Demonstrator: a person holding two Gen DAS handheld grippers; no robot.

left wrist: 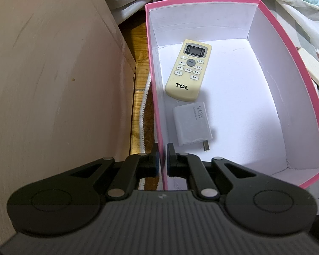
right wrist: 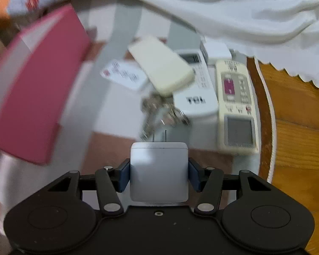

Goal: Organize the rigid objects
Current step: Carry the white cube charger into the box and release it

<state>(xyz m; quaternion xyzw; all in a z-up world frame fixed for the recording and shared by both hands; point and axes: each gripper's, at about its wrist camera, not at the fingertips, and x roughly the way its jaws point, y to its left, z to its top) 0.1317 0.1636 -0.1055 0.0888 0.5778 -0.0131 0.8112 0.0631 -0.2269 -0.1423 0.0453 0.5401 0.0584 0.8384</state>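
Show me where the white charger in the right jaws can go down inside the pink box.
The pink box has bare floor along its right wall, beside the TCL remote and the 90W adapter. The back strip behind the remote is free too. The left side is crowded. The right gripper holds the charger.

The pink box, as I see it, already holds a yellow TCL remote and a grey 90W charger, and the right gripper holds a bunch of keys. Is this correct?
Not quite. The right wrist view shows the right gripper shut on a white plug adapter; the keys lie on the surface beyond. The pink box does hold the TCL remote and the 90W charger.
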